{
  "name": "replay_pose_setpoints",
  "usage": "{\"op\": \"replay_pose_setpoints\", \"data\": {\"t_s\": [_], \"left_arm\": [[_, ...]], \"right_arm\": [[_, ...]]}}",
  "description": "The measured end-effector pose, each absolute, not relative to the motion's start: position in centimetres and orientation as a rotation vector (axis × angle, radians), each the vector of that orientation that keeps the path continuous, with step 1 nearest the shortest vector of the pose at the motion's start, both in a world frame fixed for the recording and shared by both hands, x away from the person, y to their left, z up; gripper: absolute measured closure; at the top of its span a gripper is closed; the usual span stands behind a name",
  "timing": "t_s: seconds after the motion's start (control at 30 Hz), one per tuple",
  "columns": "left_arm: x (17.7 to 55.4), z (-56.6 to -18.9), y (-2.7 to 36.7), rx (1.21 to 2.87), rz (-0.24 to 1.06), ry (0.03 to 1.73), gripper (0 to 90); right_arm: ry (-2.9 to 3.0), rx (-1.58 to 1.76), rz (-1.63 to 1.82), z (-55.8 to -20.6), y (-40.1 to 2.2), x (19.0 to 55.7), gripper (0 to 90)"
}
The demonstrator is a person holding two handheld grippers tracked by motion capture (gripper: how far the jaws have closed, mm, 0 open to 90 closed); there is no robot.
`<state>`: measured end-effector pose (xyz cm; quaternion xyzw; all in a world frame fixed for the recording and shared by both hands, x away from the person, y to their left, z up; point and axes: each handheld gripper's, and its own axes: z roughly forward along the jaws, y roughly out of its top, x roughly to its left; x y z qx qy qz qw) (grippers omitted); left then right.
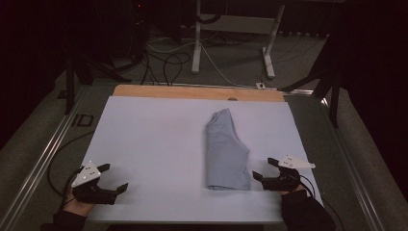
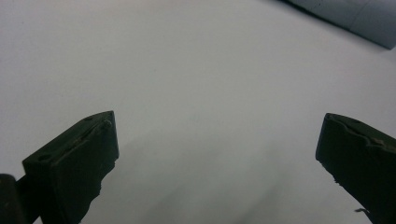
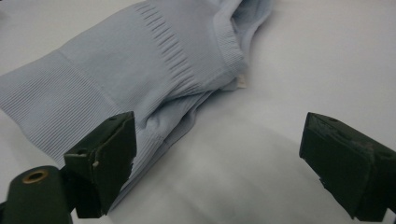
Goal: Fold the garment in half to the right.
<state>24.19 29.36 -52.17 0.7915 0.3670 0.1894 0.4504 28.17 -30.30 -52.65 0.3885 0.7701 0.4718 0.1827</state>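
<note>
At the near left corner of the table, the left gripper rests low over the white sheet with its jaws spread wide and nothing between them. At the near right, the right gripper also has its jaws wide apart and empty, its tips just beside the near right edge of the folded garment. This pale blue knit piece lies lengthwise right of the sheet's middle, ribbed hem nearest. In the right gripper view the garment lies close behind the left jaw. Beyond the sheet a strip of wooden tabletop shows, then cables on the floor.
</note>
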Motion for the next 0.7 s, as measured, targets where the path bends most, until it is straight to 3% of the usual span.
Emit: {"op": "replay_pose_setpoints", "data": {"t_s": [0.7], "left_arm": [[24.3, -52.0, 28.2, 1.971, 0.452, 0.874, 0.0]], "right_arm": [[2.187, 1.09, 1.33, -52.6, -30.1, 27.8, 10.9]]}}
